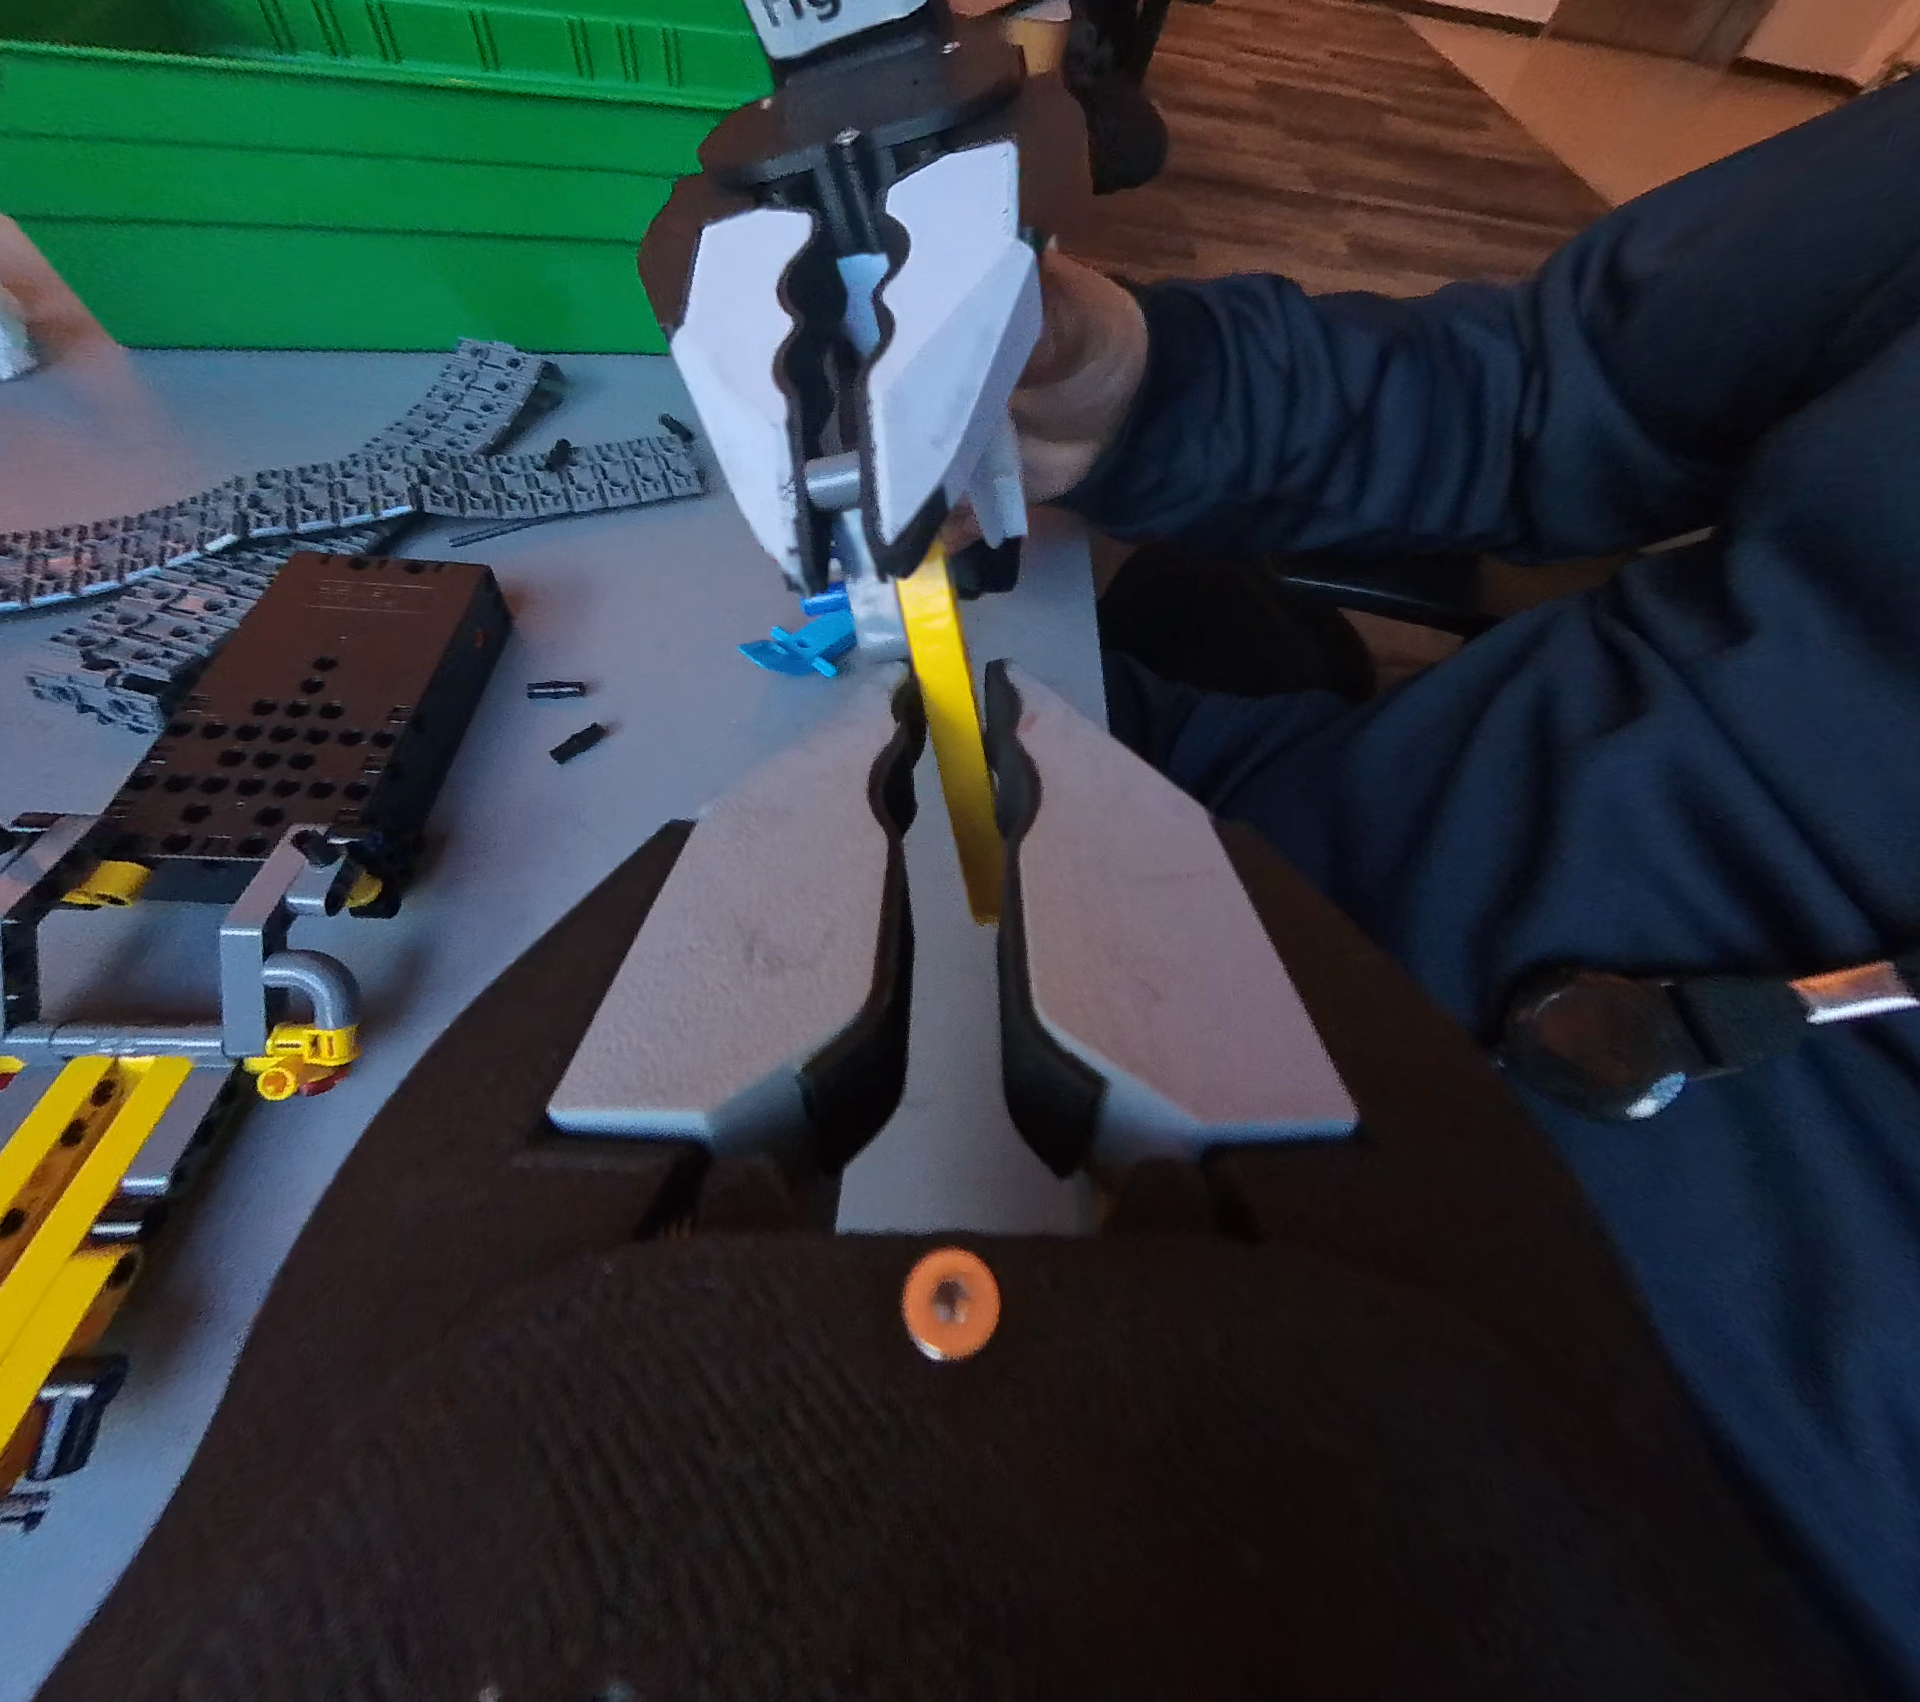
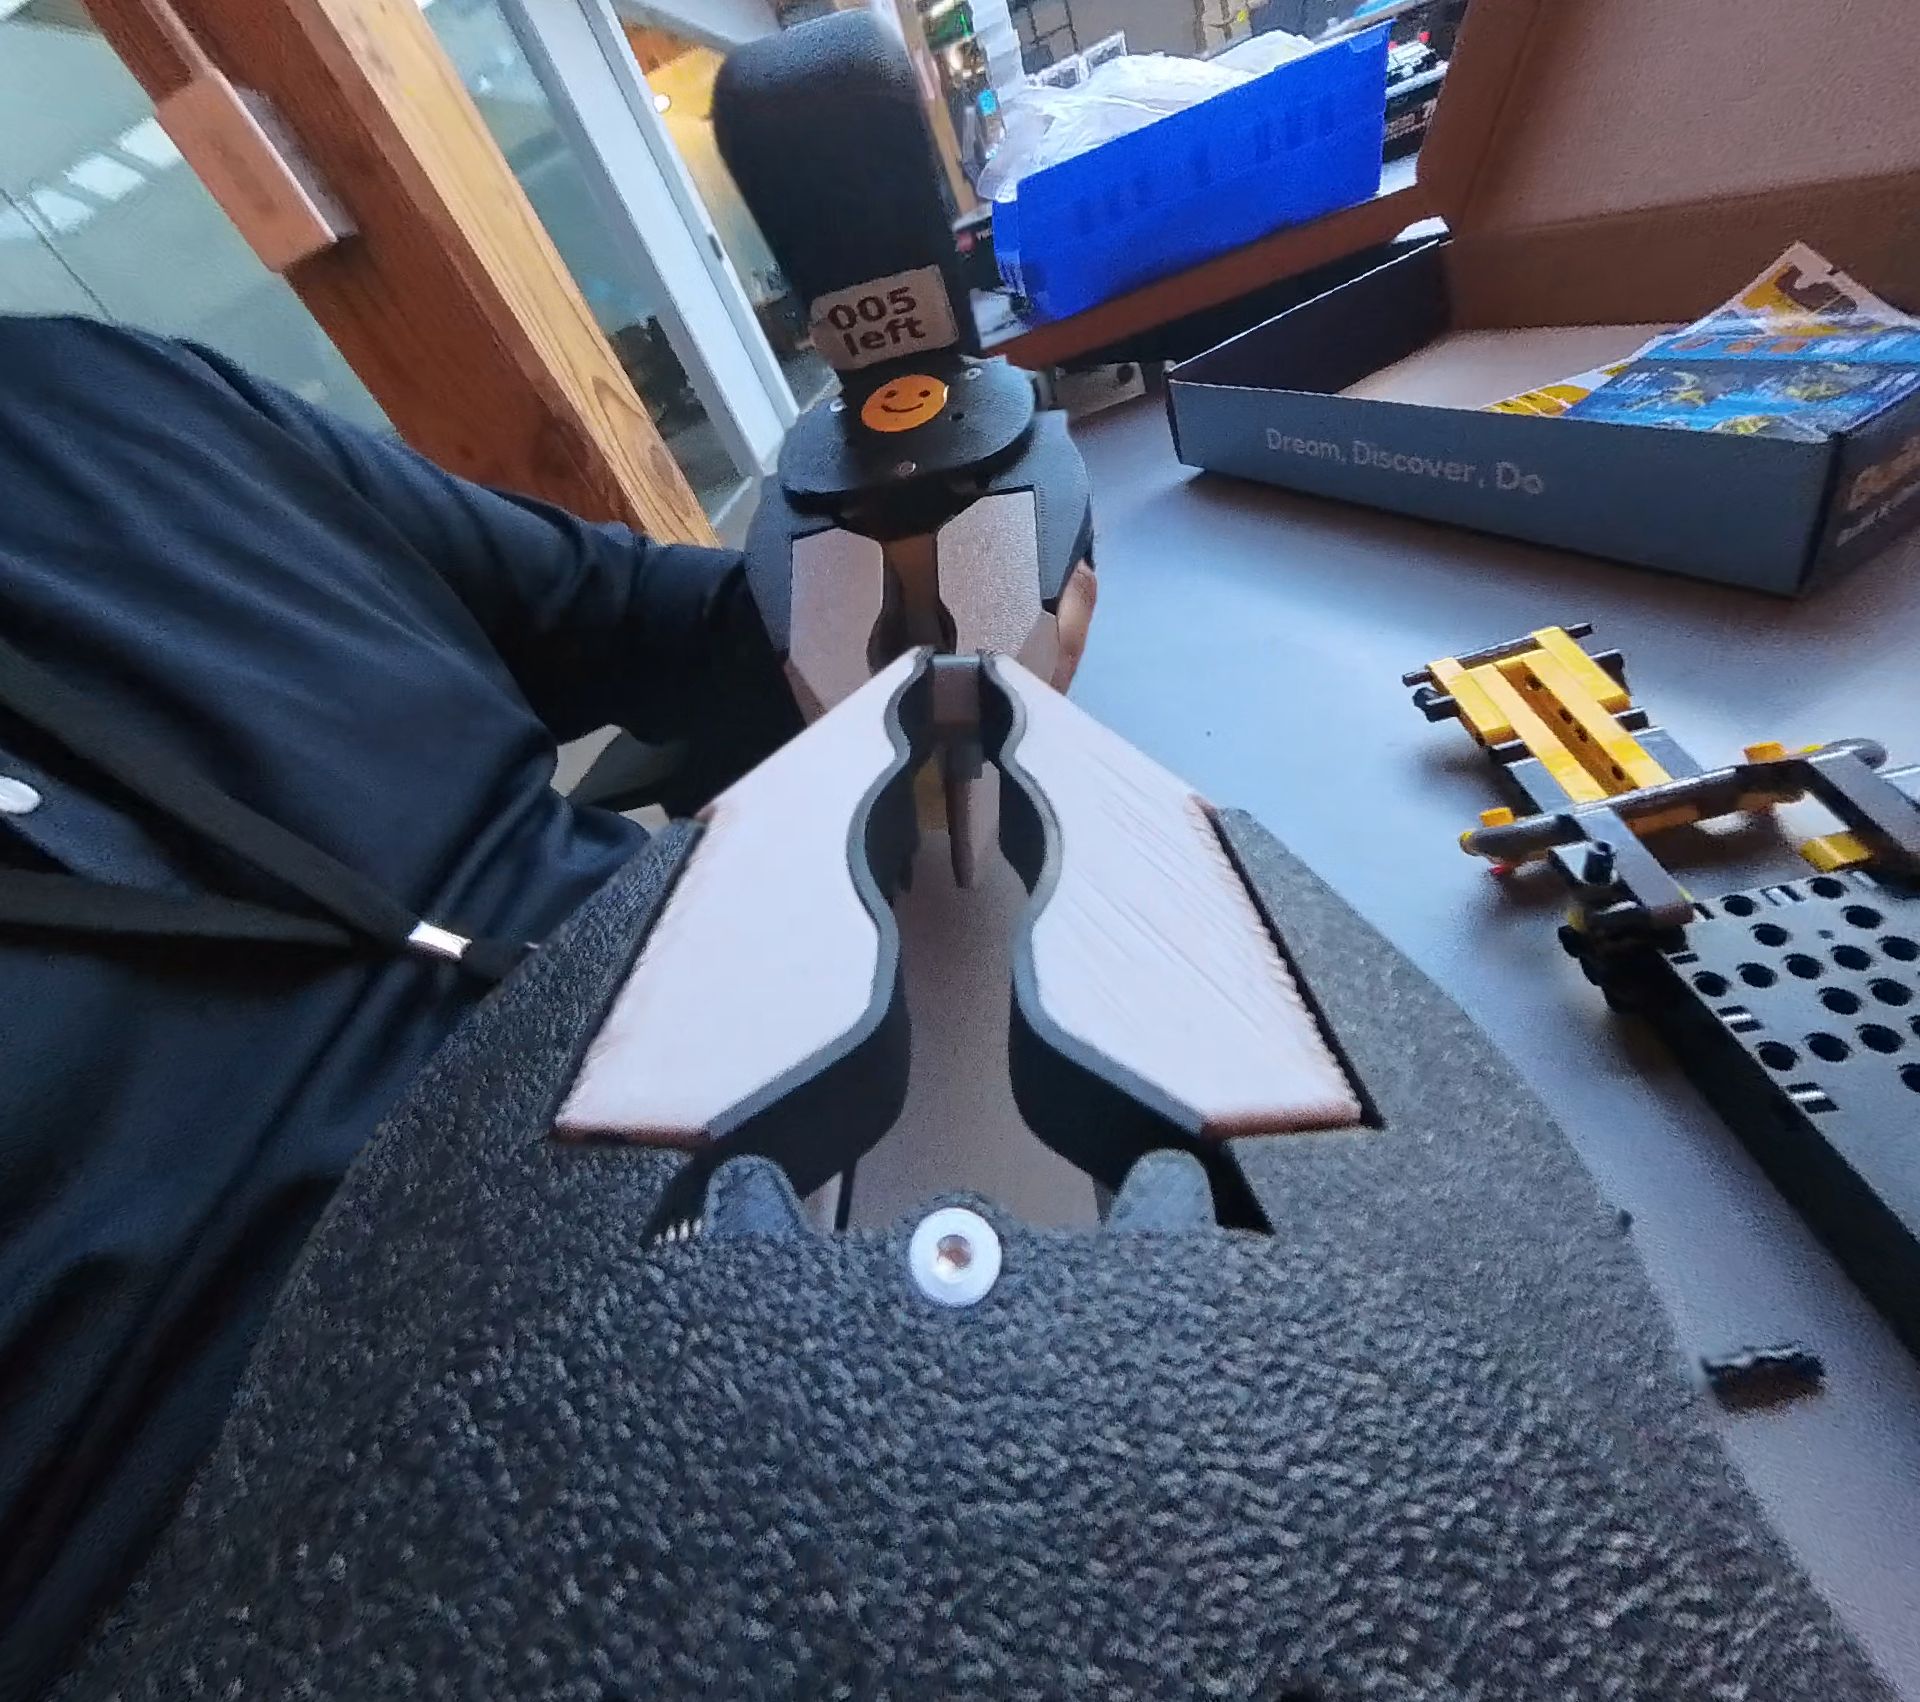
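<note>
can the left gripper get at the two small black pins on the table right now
Probably not yet. The left gripper is shut on the yellow beam, which the right gripper grips by a grey piece at its far end. The black pins lie unobstructed on the table to its left.

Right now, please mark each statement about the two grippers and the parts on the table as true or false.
1. The left gripper holds a yellow beam between its fingers. True.
2. The right gripper is wide open and holds nothing. False: it is shut on a grey connector piece at the beam's far end.
3. The bin behind the grey track links is red. False: it is green.
4. A black perforated plate lies on the table. True.
</note>
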### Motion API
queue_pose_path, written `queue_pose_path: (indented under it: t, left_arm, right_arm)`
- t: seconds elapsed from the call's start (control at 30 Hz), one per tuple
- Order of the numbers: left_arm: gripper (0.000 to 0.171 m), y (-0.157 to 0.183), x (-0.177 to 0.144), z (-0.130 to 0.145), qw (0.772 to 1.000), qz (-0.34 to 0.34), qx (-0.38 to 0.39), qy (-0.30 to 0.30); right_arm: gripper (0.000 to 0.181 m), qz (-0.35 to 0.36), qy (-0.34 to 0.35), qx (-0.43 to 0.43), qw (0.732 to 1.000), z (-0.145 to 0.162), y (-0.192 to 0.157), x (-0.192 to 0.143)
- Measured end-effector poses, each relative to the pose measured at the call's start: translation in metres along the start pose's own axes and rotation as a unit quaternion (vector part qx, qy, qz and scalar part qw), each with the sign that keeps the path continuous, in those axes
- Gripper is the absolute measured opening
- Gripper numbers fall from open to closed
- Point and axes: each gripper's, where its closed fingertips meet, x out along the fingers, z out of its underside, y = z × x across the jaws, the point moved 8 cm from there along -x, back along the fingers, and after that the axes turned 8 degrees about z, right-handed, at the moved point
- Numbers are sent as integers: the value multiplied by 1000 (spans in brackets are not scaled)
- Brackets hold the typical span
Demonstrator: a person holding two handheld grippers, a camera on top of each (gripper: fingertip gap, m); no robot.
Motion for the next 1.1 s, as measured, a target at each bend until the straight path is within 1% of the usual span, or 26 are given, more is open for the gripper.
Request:
queue_pose_path:
  t: [0.17, 0.23, 0.27, 0.33, 0.5, 0.57, 0.6, 0.67, 0.73, 0.8, 0.87, 1.0, 1.1]
  left_arm:
    - [11, 6, 2, -2, 999, -22, 37, 0]
    - [7, 1, 0, -1, 999, -39, 24, -6]
    - [6, -1, -2, -1, 999, -40, 18, 4]
    - [6, 0, -5, -4, 999, -29, 10, 31]
    - [6, 5, -2, -8, 999, -20, 22, 27]
    - [6, 6, -2, -8, 999, -12, 20, 29]
    - [7, 7, -2, -8, 999, -5, 20, 36]
    - [9, 7, -2, -9, 999, -1, 18, 46]
    - [11, 7, 0, -9, 999, -11, 19, 45]
    - [12, 6, 2, -6, 999, -25, 22, 34]
    - [11, 5, 2, -5, 998, -36, 25, 36]
    - [11, 7, 1, -8, 998, -29, 18, 52]
    - [10, 8, 0, -10, 997, -22, 12, 68]
  right_arm:
    - [4, -18, 24, 24, 999, -1, -2, 2]
    - [5, -8, 25, 14, 1000, -2, -2, 2]
    - [7, 0, 26, 9, 1000, -4, -1, 0]
    - [16, 6, 29, 9, 1000, -8, 1, -6]
    - [21, -17, 35, 16, 999, -8, -2, -5]
    - [18, -31, 39, 23, 999, -7, -4, -3]
    - [15, -39, 42, 33, 998, -7, -5, -2]
    - [14, -45, 46, 61, 996, -7, -3, -1]
    - [13, -30, 49, 71, 996, -7, 0, 0]
    - [12, -8, 43, 64, 997, -6, 0, 2]
    - [13, 14, 37, 50, 998, -7, -1, 3]
    - [12, 18, 40, 46, 998, -10, -4, 2]
    - [12, 3, 52, 68, 996, -11, -4, 3]
